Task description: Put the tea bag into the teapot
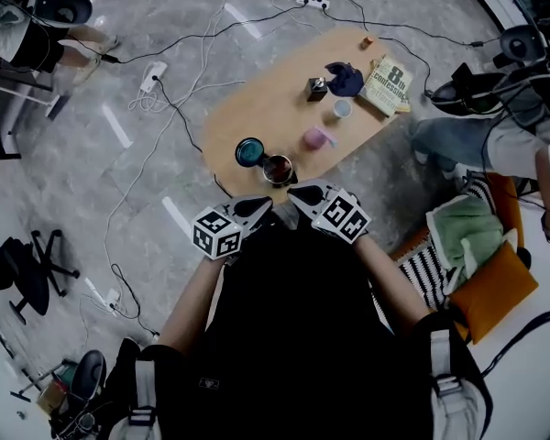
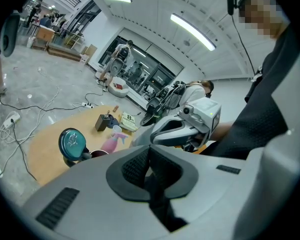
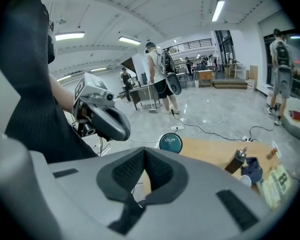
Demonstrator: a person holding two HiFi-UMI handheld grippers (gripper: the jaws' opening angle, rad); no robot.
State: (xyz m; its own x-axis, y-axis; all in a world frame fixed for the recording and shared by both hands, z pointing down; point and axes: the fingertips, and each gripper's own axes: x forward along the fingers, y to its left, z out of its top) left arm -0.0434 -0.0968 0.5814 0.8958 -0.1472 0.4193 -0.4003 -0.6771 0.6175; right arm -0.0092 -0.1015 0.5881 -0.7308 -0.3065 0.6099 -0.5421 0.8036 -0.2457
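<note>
The dark teapot [image 1: 277, 169] stands at the near end of the low wooden table [image 1: 257, 99], its teal lid [image 1: 250, 151] tipped open beside it. The lid also shows in the left gripper view [image 2: 72, 141] and the right gripper view [image 3: 170, 143]. A small pink packet-like thing [image 1: 314, 138] lies just right of the pot; I cannot tell if it is the tea bag. Both grippers are held close to my chest, short of the table, tips facing each other. The left gripper [image 1: 257, 207] is shut and empty. The right gripper [image 1: 302, 193] is shut and empty.
Farther along the table are a white cup [image 1: 343, 108], a dark blue object [image 1: 346, 79], a small dark box [image 1: 317, 88] and a book [image 1: 388, 85]. Cables and power strips [image 1: 153, 76] lie on the grey floor. Cushions [image 1: 495, 287] sit at the right, with people seated at both sides.
</note>
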